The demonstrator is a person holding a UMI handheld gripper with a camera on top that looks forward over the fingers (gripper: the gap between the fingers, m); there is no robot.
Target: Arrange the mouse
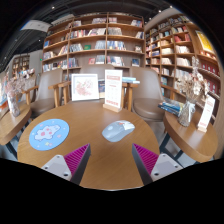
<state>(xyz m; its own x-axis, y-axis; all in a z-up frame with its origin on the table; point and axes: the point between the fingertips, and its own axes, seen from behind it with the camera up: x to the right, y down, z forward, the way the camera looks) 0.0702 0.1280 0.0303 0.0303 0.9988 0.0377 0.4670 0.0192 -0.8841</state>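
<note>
- So, the jaws point(111, 160) are spread wide with nothing between them, pink pads point(77, 157) facing inward, hovering over the near edge of the round wooden table point(95, 160).
- The mouse point(118, 130) sits on the table just ahead of the jaws, a bit toward the right finger, not touching either one.
- A round blue mouse pad point(49, 134) lies ahead and off to the left, well apart from the mouse.
- Beyond both, a standing sign point(113, 89) and a picture frame point(85, 87), then bookshelves point(95, 40).
</note>
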